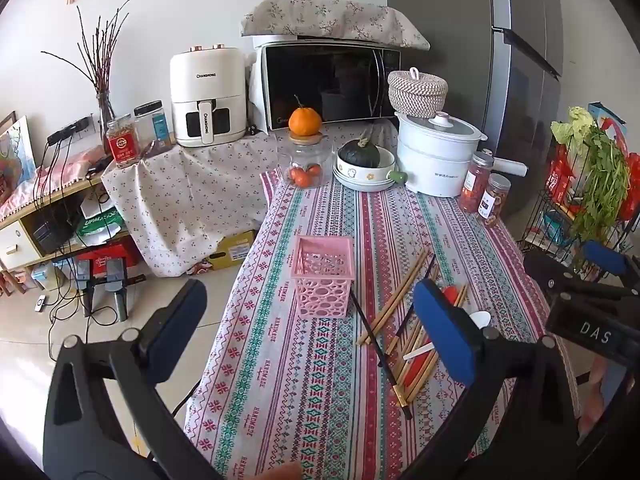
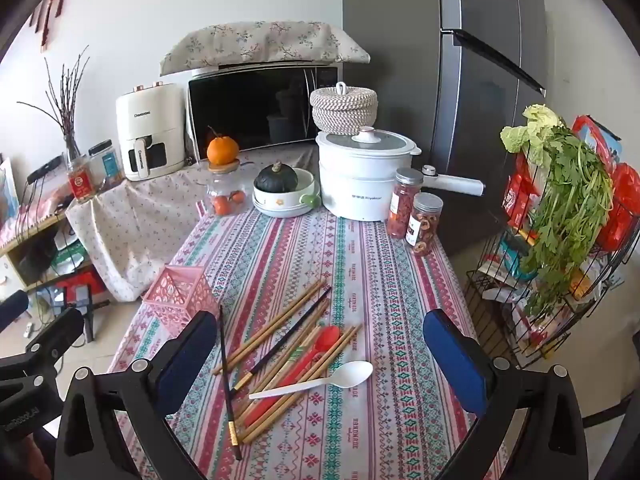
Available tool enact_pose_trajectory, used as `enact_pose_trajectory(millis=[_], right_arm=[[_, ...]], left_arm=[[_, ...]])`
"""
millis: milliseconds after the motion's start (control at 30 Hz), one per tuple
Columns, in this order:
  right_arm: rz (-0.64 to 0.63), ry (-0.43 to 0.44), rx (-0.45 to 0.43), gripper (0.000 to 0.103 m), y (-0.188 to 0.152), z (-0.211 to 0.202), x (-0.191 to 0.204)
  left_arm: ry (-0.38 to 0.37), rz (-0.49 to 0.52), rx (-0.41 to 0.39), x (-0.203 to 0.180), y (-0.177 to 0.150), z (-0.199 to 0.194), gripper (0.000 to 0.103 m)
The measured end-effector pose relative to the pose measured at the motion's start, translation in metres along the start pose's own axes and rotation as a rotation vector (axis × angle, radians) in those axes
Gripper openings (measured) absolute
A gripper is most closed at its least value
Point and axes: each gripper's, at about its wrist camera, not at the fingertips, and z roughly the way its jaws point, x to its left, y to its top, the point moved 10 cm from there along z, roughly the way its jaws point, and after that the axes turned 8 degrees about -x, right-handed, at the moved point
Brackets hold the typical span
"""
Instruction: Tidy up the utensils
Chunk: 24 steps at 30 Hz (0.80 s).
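Two claws, both jaws wide apart, nothing held; risks, biggest thing first:

- Bench (image 2: pixel 400 280): striped cloth hangs over the near edge. A claw dragging low could snag it and pull the whole pile along.
- Left claw (image 1: pixel 308 332) and right claw (image 2: pixel 320 356) hover side by side over the same patch. Both reaching in at once could knock them together.
- Pink basket (image 1: pixel 323 276): upright, empty as far as I can see, just left of the pile. Looks light, so a nudge or a chopstick dropped in off-centre may tip it.
- Chopsticks (image 2: pixel 272 336): loose, crossed heap mid-bench. Pinching one likely drags or scatters its neighbours, maybe off the edge.
- Red spoon (image 2: pixel 316 350): half buried in the sticks, hard to grab cleanly.
- White spoon (image 2: pixel 320 380): lies across the sticks, may slip or flip when pinched.
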Motion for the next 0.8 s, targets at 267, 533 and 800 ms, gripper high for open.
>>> enact_pose_trajectory(millis=[267, 533, 800], right_arm=[[0.006, 0.003, 0.001, 0.103, -0.0007, 0.0008, 0.0003], [0.006, 0.001, 0.002, 0.103, -0.0010, 0.0011, 0.0004], [0.008, 0.001, 0.004, 0.103, -0.0006, 0.0025, -0.0019]], left_arm=[[-0.024, -0.010, 0.007, -0.0009, -0.0012, 0.0022, 0.103], [-0.026, -0.016, 0.008, -0.0017, -0.0038, 0.0003, 0.103], [-0.028, -0.016, 0.014, -0.0038, -0.0073, 0.0019, 0.102]])
